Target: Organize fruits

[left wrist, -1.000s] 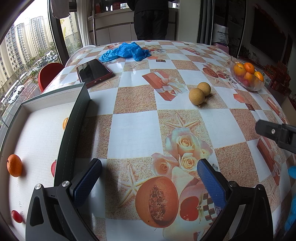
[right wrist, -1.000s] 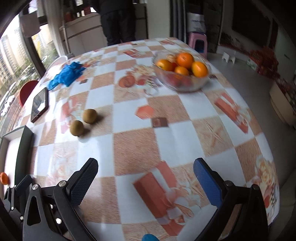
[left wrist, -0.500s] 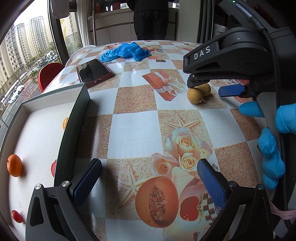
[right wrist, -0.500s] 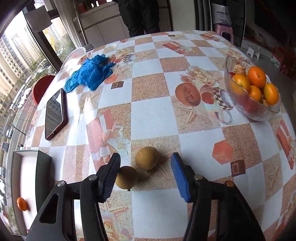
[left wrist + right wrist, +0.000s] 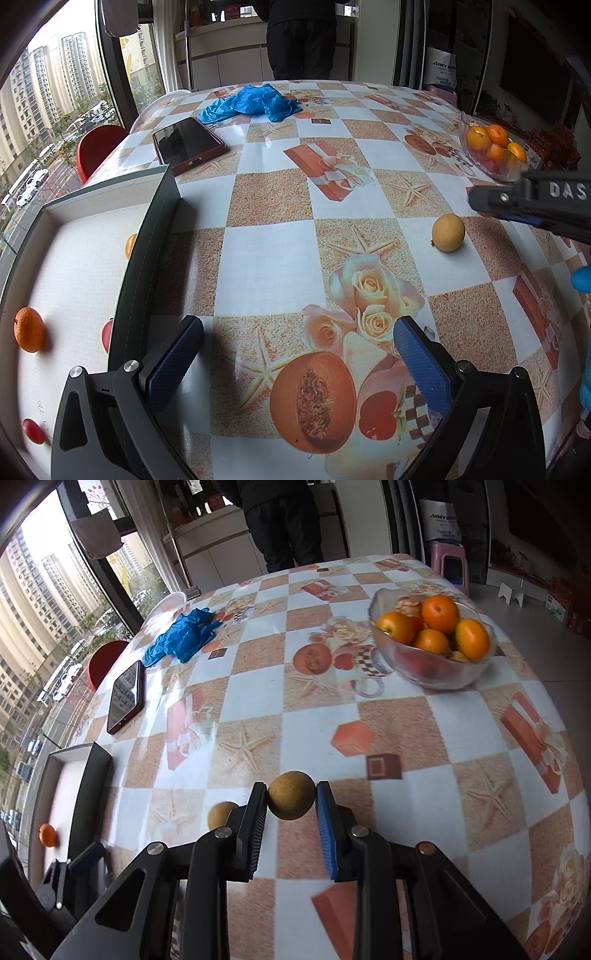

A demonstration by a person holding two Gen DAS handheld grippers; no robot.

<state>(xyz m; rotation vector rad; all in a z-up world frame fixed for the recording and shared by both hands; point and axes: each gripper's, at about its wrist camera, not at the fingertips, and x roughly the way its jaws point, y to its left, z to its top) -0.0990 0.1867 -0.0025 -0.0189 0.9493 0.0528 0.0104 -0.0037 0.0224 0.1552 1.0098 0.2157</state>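
Bright, even daylight from the tall window (image 5: 55, 122) on the left in both wrist views; towers outside slightly washed out, sky blown white. Soft, short shadows only: a faint one under the round brown fruit (image 5: 291, 799) between the fingertips, dim patches beneath the left gripper's pads (image 5: 173, 360). Pale sheen on the glossy tablecloth (image 5: 273, 155) well ahead of the fingers, reflection on the phone screen (image 5: 184, 142). Strong fisheye bending, table edges curved, black vignette in every corner. Right wrist view a little smeared near the fingers. Far room beyond the table dark and murky.
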